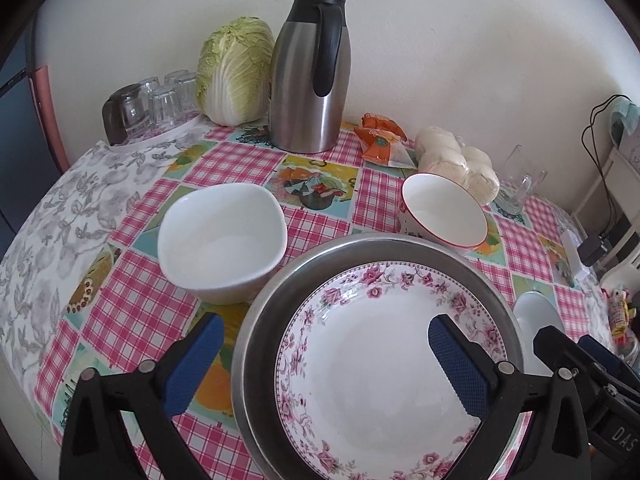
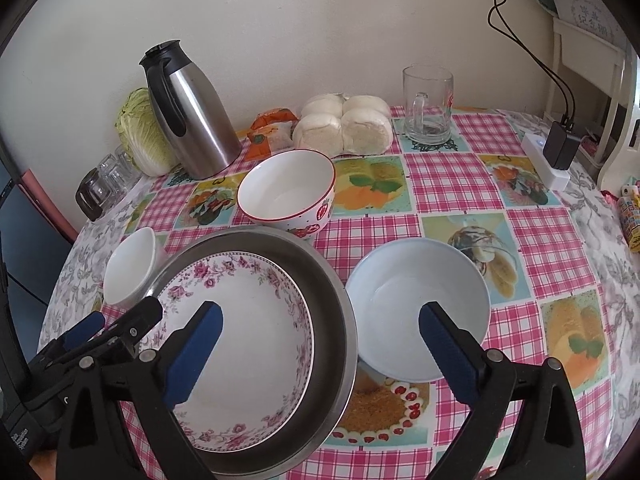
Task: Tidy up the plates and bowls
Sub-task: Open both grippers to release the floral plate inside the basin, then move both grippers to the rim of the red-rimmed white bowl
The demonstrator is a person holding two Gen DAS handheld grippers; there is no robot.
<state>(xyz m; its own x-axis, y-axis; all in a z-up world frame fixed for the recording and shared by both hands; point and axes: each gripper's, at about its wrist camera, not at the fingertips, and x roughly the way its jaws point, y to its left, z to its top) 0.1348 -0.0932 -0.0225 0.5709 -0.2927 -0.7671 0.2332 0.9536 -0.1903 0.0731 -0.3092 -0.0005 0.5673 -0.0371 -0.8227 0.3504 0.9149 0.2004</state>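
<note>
Left wrist view: my left tool [image 1: 324, 364] stood with its blue pads spread wide and gripped nothing. Its left pad hung over the table [image 1: 132, 320], its right pad over the floral plate [image 1: 384, 364]. That plate lay inside the steel pan [image 1: 256, 344]. A white squarish bowl [image 1: 222, 242] sat on the table touching the pan's left rim. A red-rimmed bowl [image 1: 444, 210] sat just behind the pan. A pale blue bowl [image 1: 536, 314] showed at the pan's right edge, partly hidden by the right tool [image 1: 576, 356]. Against the wall I noted a steel jug [image 1: 308, 76], a cabbage [image 1: 234, 70], upturned glasses [image 1: 160, 98], orange packets [image 1: 380, 136] and bagged buns [image 1: 460, 164].

Right wrist view: my right tool [image 2: 320, 360] was likewise wide apart and empty. One pad hung over the floral plate [image 2: 240, 344] in the steel pan [image 2: 336, 292], the other over the pale blue bowl [image 2: 416, 304], which sat just beside the pan's right rim. The red-rimmed bowl [image 2: 286, 192] stood behind. The white squarish bowl [image 2: 130, 266] was at left. A glass mug [image 2: 428, 104] stood near the wall.
</note>
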